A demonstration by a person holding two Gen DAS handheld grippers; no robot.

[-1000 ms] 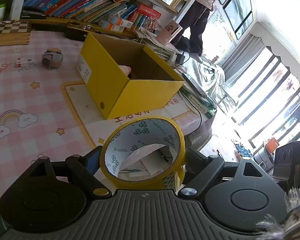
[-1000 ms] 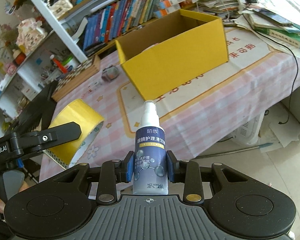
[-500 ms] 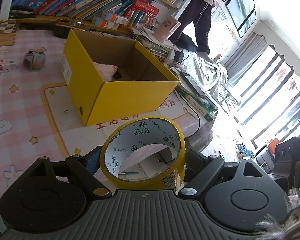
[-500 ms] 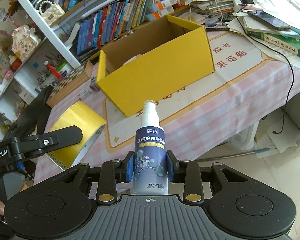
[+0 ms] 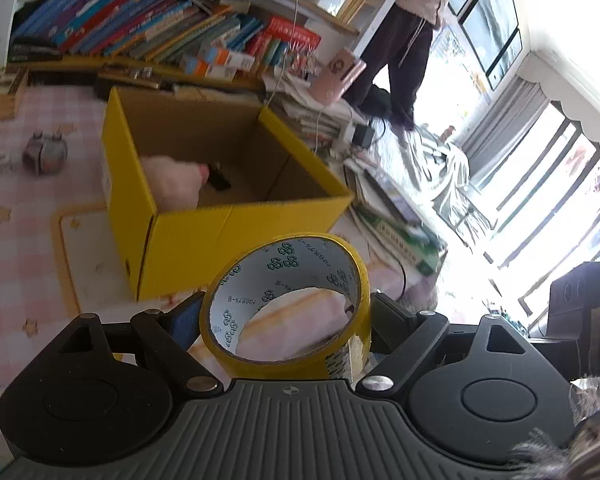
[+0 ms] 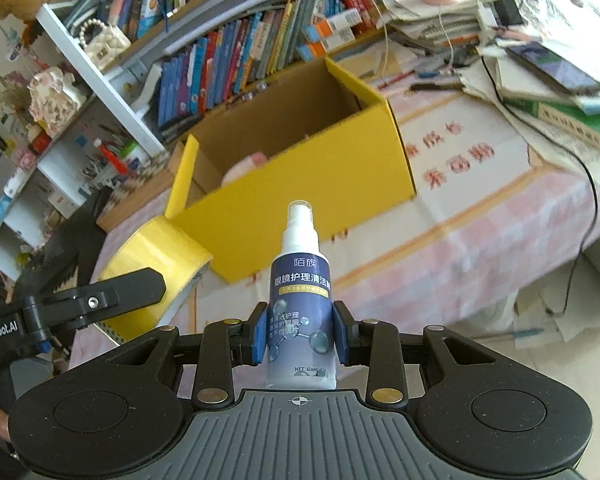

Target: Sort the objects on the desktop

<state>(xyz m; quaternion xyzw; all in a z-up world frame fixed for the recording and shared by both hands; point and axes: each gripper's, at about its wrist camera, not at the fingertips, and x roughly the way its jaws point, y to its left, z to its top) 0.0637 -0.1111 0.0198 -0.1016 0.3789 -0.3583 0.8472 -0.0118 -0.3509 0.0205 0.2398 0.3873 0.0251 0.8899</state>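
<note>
My left gripper (image 5: 286, 318) is shut on a wide roll of yellow tape (image 5: 288, 280), its hole facing the camera. Just beyond it stands an open yellow cardboard box (image 5: 236, 220) with a pink soft thing (image 5: 172, 180) and a small dark object inside. In the right wrist view my right gripper (image 6: 301, 338) is shut on a small blue spray bottle (image 6: 302, 292) held upright, white cap up. The same yellow box (image 6: 312, 188) lies ahead of the bottle. The tape roll (image 6: 152, 256) and a left gripper finger (image 6: 100, 300) show at the lower left.
The box stands on a pink checked tablecloth (image 5: 16, 240) with a cream mat (image 6: 480, 184). A small grey round object (image 5: 46, 154) sits left of the box. Bookshelves (image 6: 228, 60), stacked books and papers (image 6: 540, 80) and a cable crowd the far side. A person (image 5: 404, 40) stands beyond the table.
Both grippers have moved closer to the yellow box, which now looms larger and more central in both views. The tape and the bottle stay gripped as before.
</note>
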